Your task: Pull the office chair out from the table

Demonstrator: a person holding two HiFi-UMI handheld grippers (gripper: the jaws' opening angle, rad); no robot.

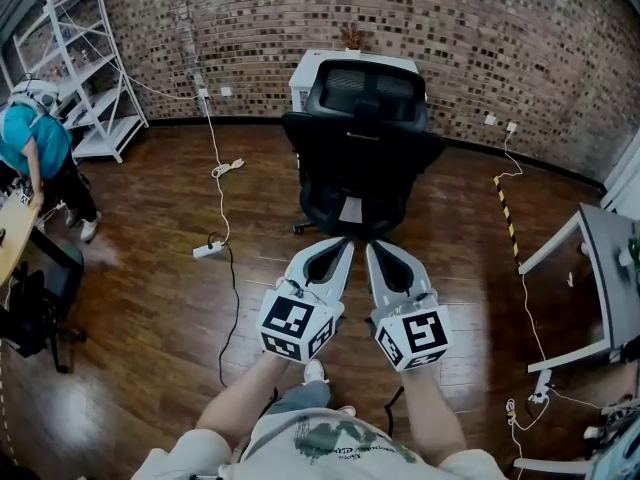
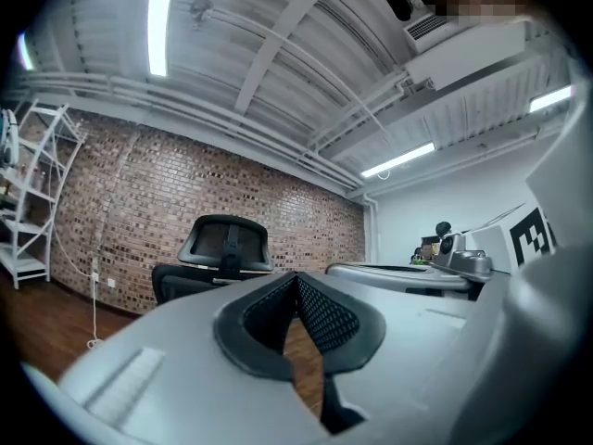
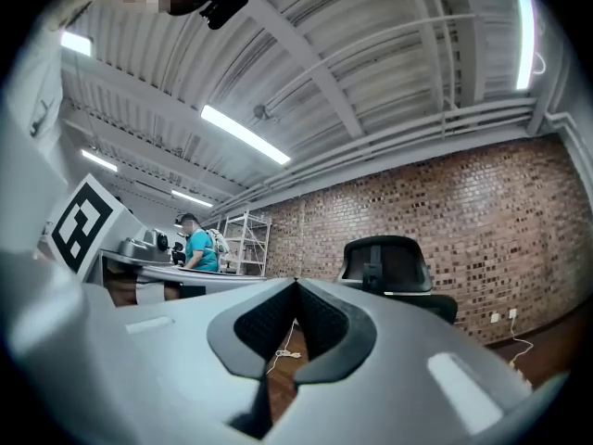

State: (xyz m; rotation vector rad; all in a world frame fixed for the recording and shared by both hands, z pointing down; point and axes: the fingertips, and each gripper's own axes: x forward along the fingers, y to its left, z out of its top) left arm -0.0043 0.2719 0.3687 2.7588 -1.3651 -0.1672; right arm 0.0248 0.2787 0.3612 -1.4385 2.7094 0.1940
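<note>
Office chair (image 1: 360,158): black, mesh back, upright on wood floor (image 1: 150,298). It stands close against the white table (image 1: 350,60) at the brick wall (image 1: 500,48); whether chair and table touch, cannot tell. White shelving rack (image 1: 90,68) in the left corner. Person in teal top (image 1: 35,143) at the left edge. Left gripper (image 1: 346,242) and right gripper (image 1: 371,247): side by side, level, pointing at the chair, clear of it. Both jaw pairs pressed together, nothing between them. Power strip (image 1: 208,250) on the floor left of the chair.
</note>
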